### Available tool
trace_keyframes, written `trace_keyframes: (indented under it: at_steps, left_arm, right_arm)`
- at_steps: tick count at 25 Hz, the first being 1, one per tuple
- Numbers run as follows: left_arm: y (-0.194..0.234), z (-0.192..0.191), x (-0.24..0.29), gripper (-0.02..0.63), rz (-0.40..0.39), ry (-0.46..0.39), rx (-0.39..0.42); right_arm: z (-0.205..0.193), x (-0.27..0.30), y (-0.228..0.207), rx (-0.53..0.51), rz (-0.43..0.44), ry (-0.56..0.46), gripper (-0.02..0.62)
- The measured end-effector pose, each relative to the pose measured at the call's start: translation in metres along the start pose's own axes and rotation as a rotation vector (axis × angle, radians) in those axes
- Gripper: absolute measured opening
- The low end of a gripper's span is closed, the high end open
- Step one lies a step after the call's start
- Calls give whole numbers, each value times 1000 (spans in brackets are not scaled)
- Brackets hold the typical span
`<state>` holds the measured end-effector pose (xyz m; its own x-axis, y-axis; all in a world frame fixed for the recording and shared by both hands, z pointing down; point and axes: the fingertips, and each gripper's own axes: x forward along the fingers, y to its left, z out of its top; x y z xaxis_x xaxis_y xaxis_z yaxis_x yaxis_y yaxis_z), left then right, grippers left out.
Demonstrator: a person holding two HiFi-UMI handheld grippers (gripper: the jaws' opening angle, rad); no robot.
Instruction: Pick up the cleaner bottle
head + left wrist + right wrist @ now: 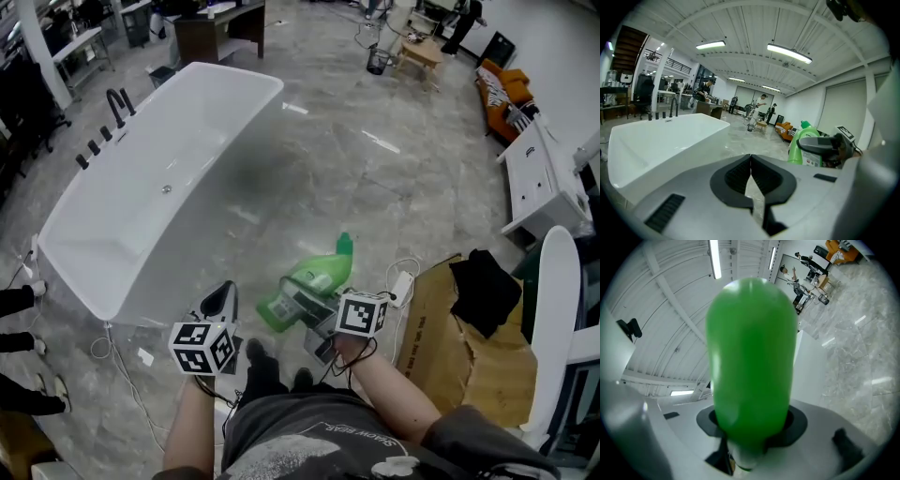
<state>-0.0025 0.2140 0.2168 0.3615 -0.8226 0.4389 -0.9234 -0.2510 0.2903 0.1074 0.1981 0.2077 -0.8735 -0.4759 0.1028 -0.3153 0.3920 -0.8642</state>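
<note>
**Grip on cleaner bottle (314, 279) by right gripper (302, 305)**

The green bottle sits squeezed between the right gripper's jaws, its cap pointing away from them. Just left of it, the left gripper (221, 302) has its jaws pressed together, empty. A white bathtub (234, 75) lies ahead of both.

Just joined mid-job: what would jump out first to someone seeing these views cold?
The bright green bottle grabs the eye first. The right tongs are clamped on it, holding it tilted above the floor at the bottom centre of the head view, and it fills the right gripper view. Next is the big white bathtub standing at the upper left. The left tongs are shut and empty, just left of the bottle.
</note>
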Motion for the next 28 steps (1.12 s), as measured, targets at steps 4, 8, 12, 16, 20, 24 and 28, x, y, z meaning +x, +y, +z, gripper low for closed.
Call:
trace_keyframes:
  at_steps: [4,8,12,16,20,24,28]
  left_arm:
    - [-6,0,-8,15,12,-11,1]
    - [-9,-1,-15,15,21,-11,1]
    - [-14,-9,-22,15,28,-8,-8]
    - [-20,-14,-24,15,30,-8,-8]
    - [-24,-15,-23,15,27,-8,-9]
    - [-22,-3,-19,15,19,-9,-5]
    - [-30,-14,-25,15,17,-9,-2]
  right_arm:
    - [-5,-6,3,13,5,13,193]
    - [-1,-6,9,-24,9,18,192]
    - [-10,-13,5,-23,-1,33,193]
    - [-15,-20,8,-19,10,37,193]
    - [-17,-25,11,-22,17,38,192]
    - [-11,-19,14,-18,14,38,192]
    - [-20,-29,13,-21,14,36,193]
